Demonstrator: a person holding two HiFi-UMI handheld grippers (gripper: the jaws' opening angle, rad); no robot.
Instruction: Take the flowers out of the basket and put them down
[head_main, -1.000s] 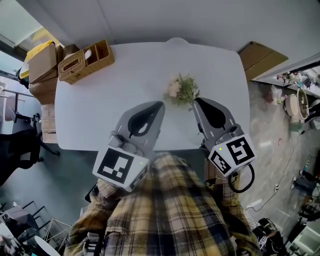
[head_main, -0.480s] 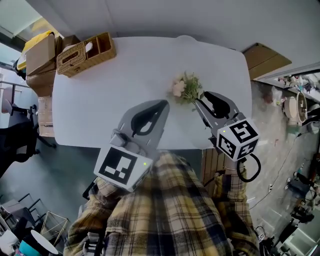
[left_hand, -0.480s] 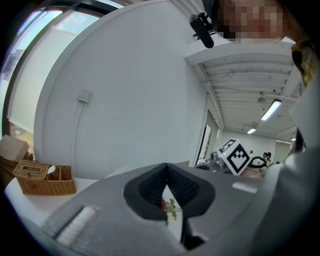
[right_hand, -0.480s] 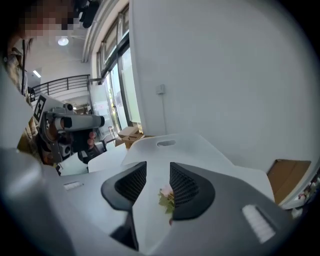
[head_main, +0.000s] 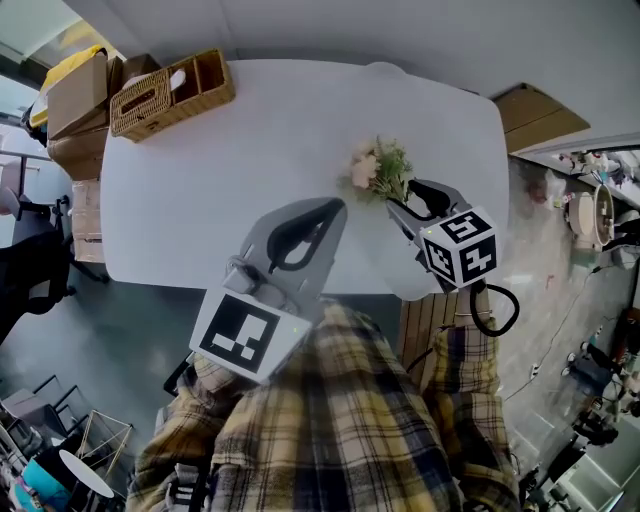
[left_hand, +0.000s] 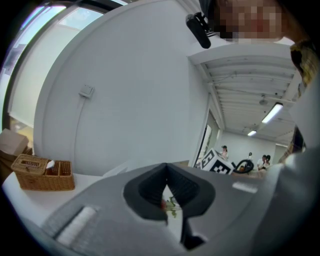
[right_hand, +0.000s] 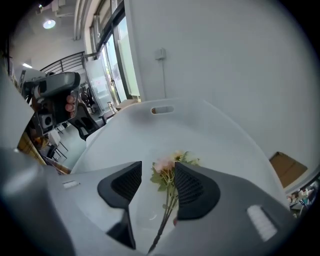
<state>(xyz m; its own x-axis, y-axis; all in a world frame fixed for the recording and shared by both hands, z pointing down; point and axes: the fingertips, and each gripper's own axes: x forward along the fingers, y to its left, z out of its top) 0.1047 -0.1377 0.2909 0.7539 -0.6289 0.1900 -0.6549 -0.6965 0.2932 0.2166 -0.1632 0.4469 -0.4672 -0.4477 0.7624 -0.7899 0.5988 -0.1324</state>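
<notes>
Soft, even light is washing the white table (head_main: 250, 150), casting only faint shadows. Both gripper views are bending strongly toward dark, vignetted edges; ceiling strip lights (left_hand: 272, 114) are glaring slightly.

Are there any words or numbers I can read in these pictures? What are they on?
None can be read.
The black-and-white squares on the left cube and the right cube are patterns, not letters.
Any print on the cardboard boxes is too small to tell.
</notes>
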